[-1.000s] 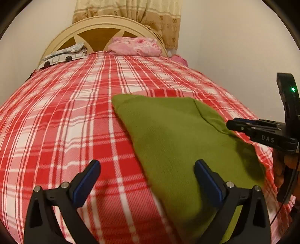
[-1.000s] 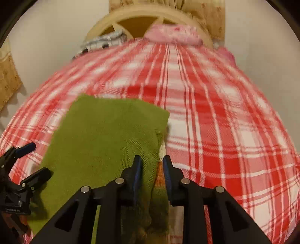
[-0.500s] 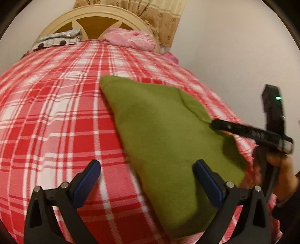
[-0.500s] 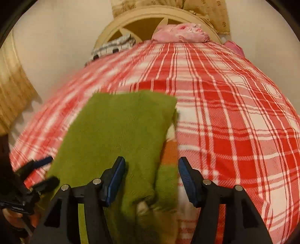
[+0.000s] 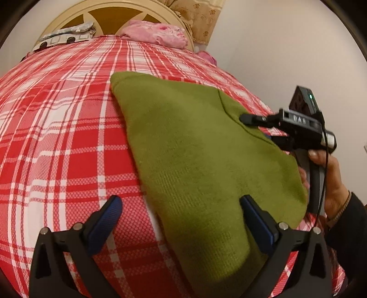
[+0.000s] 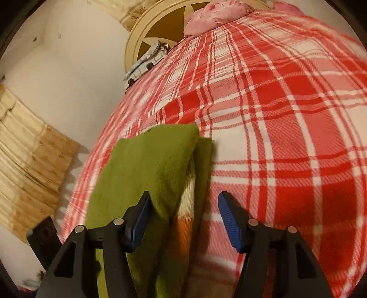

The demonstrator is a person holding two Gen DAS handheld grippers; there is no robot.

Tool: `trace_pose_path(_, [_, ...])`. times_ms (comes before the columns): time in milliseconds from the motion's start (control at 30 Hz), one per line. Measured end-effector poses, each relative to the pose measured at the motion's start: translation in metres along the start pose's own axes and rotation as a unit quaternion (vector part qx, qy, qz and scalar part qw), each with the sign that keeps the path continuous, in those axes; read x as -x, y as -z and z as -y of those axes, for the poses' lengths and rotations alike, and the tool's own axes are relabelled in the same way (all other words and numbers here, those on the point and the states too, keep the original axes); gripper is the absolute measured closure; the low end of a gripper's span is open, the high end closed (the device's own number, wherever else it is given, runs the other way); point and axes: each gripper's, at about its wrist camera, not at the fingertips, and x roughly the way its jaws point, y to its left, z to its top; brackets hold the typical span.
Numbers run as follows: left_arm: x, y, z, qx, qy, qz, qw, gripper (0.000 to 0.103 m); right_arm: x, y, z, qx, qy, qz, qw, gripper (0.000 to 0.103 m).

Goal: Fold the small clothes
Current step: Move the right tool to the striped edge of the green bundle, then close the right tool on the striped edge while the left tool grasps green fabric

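A green knit garment (image 5: 195, 146) lies folded flat on the red plaid bedspread (image 5: 57, 137). My left gripper (image 5: 181, 220) is open just above the bed. The garment's near left edge runs between its blue pads without touching them. My right gripper (image 6: 183, 206) is open too. The garment's (image 6: 149, 165) right edge, with an orange and white striped layer (image 6: 185, 220) under it, lies loose between the right gripper's fingers. In the left wrist view the right gripper (image 5: 258, 128) sits at the cloth's right edge, held by a hand (image 5: 330, 178).
A cream headboard (image 5: 68, 20) stands at the far end of the bed. A pink bundle (image 5: 156, 34) and a patterned folded cloth (image 5: 66, 37) lie there. A white wall (image 5: 286, 57) runs along the right side, and a beige curtain (image 6: 27, 169) hangs beyond the left side.
My right gripper let go of the garment's right edge and opened, then rolled and swung lower along that edge. My left gripper sank a little toward the cloth.
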Motion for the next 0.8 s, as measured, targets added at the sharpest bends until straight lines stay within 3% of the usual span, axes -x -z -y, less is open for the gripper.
trace_pose_path(600, [-0.006, -0.003, 0.001, -0.004, 0.006, 0.001, 1.0000, 0.000, -0.029, -0.006, -0.016, 0.050, -0.040, -0.024, 0.998, 0.044])
trace_pose_path(800, [-0.007, -0.004, 0.001, -0.004, 0.013, 0.001, 0.9999, 0.000, -0.030, -0.004, -0.014, 0.044, -0.040, -0.020, 0.998, 0.056])
